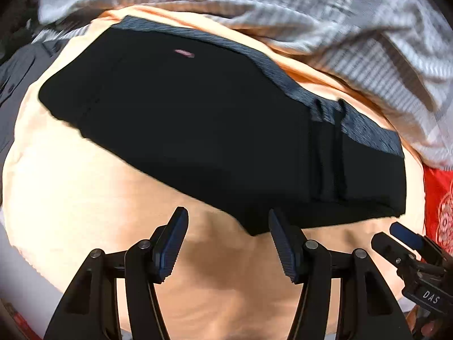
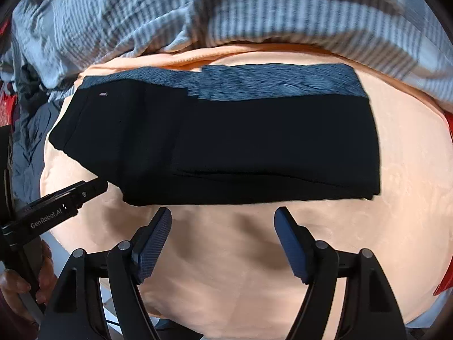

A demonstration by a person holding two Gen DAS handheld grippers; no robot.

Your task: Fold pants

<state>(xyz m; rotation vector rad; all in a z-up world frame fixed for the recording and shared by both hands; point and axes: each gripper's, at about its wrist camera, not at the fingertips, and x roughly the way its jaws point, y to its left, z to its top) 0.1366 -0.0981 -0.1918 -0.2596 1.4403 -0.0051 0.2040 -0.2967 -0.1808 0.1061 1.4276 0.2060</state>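
Note:
The black pants [image 1: 198, 119] lie folded into a flat block on a peach cloth [image 1: 85, 198], their grey waistband [image 1: 297, 85] along the far edge. They also show in the right wrist view [image 2: 240, 147], with the waistband [image 2: 269, 82] at the back. My left gripper [image 1: 228, 215] is open and empty just short of the pants' near edge. My right gripper [image 2: 223, 215] is open and empty just in front of the pants. The right gripper shows in the left view [image 1: 402, 235]; the left gripper shows in the right view [image 2: 96, 185] beside the pants' left corner.
A grey striped blanket [image 2: 198, 14] is bunched behind the peach cloth [image 2: 410, 198]. Dark grey clothing [image 2: 28, 141] lies at the left. Red fabric [image 1: 441, 198] lies at the right edge.

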